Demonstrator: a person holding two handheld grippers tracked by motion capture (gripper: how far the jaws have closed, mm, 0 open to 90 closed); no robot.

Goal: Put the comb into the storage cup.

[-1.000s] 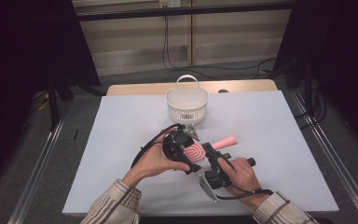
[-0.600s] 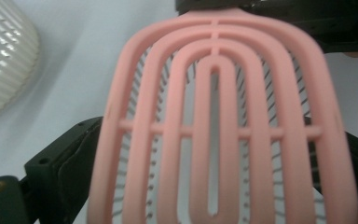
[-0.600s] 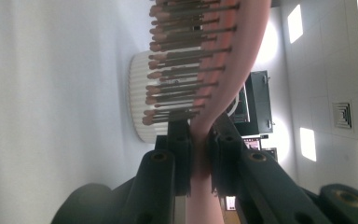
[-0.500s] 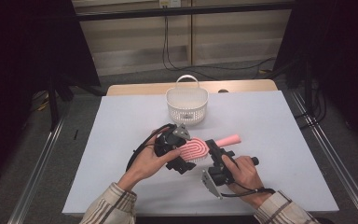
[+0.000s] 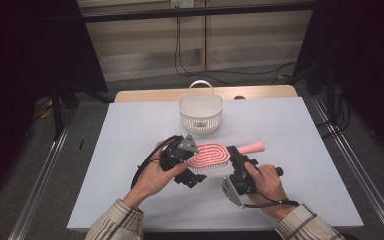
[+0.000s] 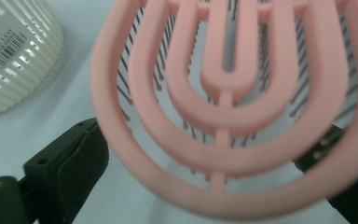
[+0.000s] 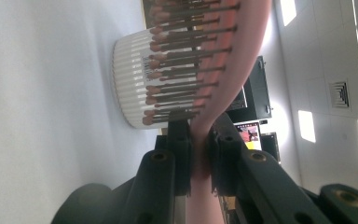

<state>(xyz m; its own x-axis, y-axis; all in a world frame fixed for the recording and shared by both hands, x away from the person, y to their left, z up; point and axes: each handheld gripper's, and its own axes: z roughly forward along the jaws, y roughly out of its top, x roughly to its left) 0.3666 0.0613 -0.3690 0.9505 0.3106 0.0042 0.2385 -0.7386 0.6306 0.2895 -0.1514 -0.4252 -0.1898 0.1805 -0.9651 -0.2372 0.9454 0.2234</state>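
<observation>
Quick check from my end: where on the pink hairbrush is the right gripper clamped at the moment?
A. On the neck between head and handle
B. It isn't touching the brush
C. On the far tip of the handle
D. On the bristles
A: in the right gripper view, the right gripper has its jaws pinching the narrow neck of the pink hairbrush, just below the bristles.

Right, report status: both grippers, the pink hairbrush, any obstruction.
Right gripper shut on neck of pink plastic vented hairbrush. Left gripper jaws open, straddling the brush head. White slotted plastic basket stands apart behind; nothing between.
</observation>
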